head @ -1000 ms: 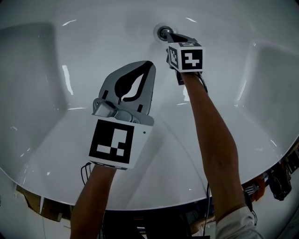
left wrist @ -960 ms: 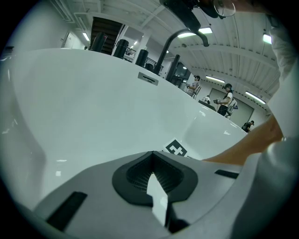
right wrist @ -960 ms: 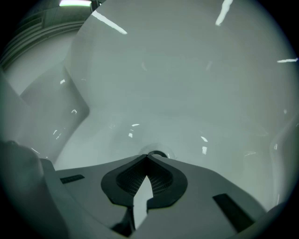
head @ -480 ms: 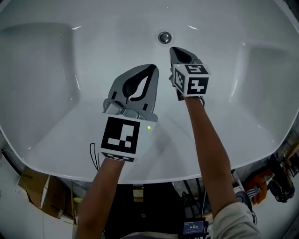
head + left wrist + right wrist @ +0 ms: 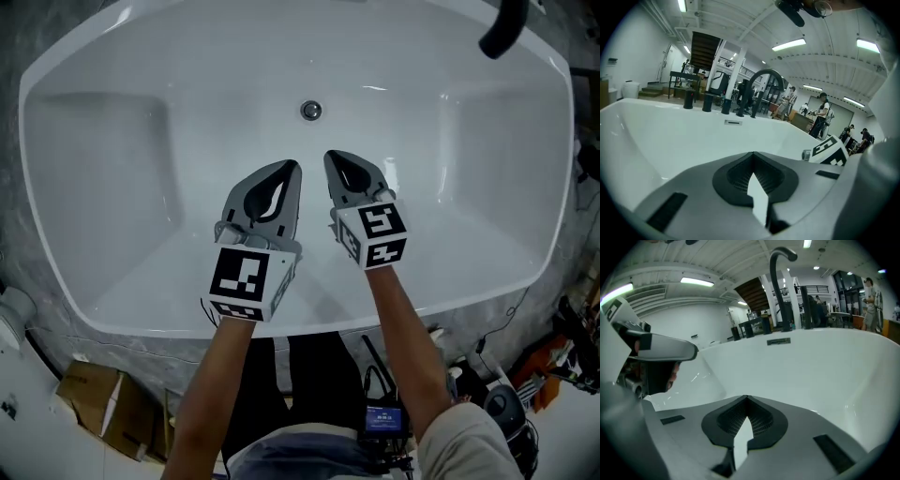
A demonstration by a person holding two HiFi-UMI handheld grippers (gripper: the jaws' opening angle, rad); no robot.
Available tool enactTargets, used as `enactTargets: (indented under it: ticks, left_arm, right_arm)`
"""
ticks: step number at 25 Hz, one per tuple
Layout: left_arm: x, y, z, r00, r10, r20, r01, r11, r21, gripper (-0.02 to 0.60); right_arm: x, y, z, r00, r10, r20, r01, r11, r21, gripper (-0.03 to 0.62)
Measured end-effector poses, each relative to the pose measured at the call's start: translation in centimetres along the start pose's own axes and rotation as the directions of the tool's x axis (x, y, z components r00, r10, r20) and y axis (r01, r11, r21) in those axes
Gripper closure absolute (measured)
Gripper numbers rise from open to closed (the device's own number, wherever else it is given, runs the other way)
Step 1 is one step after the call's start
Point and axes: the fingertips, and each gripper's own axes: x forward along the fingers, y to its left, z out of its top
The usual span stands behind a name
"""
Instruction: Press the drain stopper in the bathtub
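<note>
White bathtub [image 5: 112,187]; my left tongs [image 5: 292,168] and right tongs [image 5: 332,156] closed, empty. Drain stopper [image 5: 311,111] looks rigid, slick: press dead centre.

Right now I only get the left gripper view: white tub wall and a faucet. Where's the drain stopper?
Observer: The head view shows the drain stopper in the tub floor, ahead of the left tool and the right tool. Neither touches it.
Operator: Is the right tool carrying anything?
Observer: No. The right gripper view shows its jaws shut with nothing between them.
Operator: How do the two tools sit?
Observer: In the head view they are side by side, not touching each other, past the bathtub's near rim.
</note>
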Motion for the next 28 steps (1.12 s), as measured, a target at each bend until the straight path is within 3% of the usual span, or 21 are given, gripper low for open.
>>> enactTargets:
  ticks: [11,21,28]
  left_arm:
    - [-6.0,-6.4,8.2,0.998,-0.026,0.061,0.024,0.999,0.03,0.575]
    - [-13.2,-9.1,14.1,0.995,-0.004,0.103,0.0,0.999,0.032,0.575]
    - [-17.9,-12.0,17.6,0.989,-0.035,0.141,0.026,0.998,0.061,0.575]
  right_arm:
    - [-13.2,2.8,9.6,0.986,-0.02,0.168,0.02,1.0,0.003,0.582]
    - [-23.0,7.7,15.5,0.966,-0.013,0.26,0.023,0.999,-0.037,0.582]
    - [-29.4,11.3,19.5,0.944,-0.003,0.33,0.027,0.997,-0.068,0.582]
